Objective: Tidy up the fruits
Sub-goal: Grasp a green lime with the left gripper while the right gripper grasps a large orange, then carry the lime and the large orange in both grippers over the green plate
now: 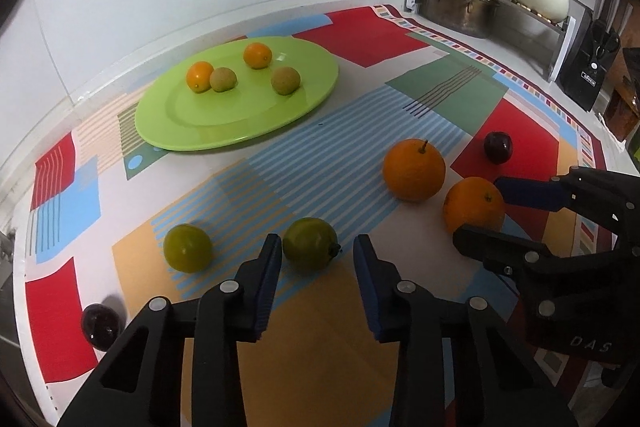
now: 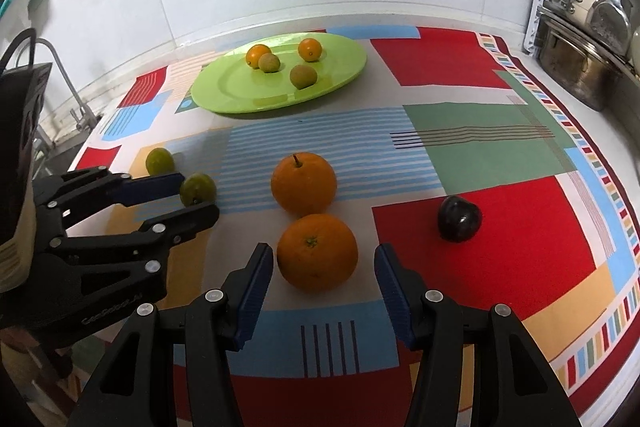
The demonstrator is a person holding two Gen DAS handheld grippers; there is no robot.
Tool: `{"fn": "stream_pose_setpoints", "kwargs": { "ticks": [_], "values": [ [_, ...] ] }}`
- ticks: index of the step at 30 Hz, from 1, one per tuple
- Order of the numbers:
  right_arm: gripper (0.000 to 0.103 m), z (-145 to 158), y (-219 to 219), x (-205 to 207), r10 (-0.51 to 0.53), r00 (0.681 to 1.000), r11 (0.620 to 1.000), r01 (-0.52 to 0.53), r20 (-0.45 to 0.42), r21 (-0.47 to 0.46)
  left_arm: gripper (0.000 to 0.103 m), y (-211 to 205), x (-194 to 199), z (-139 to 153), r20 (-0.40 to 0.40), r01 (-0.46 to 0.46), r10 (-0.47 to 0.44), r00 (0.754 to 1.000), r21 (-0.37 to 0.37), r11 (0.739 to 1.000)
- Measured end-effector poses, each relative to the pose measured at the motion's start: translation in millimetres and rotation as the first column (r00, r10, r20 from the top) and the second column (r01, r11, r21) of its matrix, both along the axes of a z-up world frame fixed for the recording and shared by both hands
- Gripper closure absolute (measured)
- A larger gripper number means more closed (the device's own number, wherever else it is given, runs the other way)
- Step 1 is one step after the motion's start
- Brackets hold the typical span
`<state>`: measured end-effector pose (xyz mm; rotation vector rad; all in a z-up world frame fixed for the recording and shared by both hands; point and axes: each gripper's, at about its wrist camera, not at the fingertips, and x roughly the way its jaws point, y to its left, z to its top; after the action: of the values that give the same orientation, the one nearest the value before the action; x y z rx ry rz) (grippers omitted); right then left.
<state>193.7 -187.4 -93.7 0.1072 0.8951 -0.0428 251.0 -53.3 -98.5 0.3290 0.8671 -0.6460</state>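
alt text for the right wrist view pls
The open right gripper straddles an orange on a patterned tablecloth, pads not touching it. The open left gripper flanks a green fruit; a green plate holds four small fruits.

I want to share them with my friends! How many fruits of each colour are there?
Big orange: 2
Small orange, on the plate: 2
Brownish, on the plate: 2
Green: 2
Dark purple: 2
Total: 10

We see a lime-green plate (image 1: pixel 192 119), two orange oranges (image 2: pixel 304 183), two yellow-green fruits (image 1: pixel 187 247), dark purple plums (image 2: pixel 459 219), and a cloth (image 2: pixel 480 147) patterned in red, blue, green and tan blocks and stripes.
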Motion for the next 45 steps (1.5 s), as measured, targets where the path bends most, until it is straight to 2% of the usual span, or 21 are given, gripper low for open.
{"fn": "stream_pose_setpoints", "kwargs": {
  "ticks": [6,15,30,45],
  "values": [
    [0.059,-0.9,-0.3,2.9,0.018,1.0,1.0,-0.018,0.001,0.013,0.073,-3.5,2.6,-2.7,-0.006,-0.005,0.005,1.0,0.005,1.0],
    [0.06,5.4,1.1,1.0,0.034,0.999,0.999,-0.034,0.022,-0.001,0.075,-0.9,-3.7,6.8,0.001,-0.02,0.02,1.0,-0.002,1.0],
    [0.06,31.2,5.7,-6.8,0.081,0.993,0.997,-0.079,0.084,-0.022,0.075,8.2,-19.5,37.7,0.059,-0.068,0.07,0.996,-0.048,0.997],
    [0.06,70.3,3.5,-0.7,0.147,0.974,0.989,-0.14,0.171,-0.054,0.075,8.4,-22.3,76.6,0.137,-0.12,0.132,0.982,-0.091,0.989]
  ]
}}
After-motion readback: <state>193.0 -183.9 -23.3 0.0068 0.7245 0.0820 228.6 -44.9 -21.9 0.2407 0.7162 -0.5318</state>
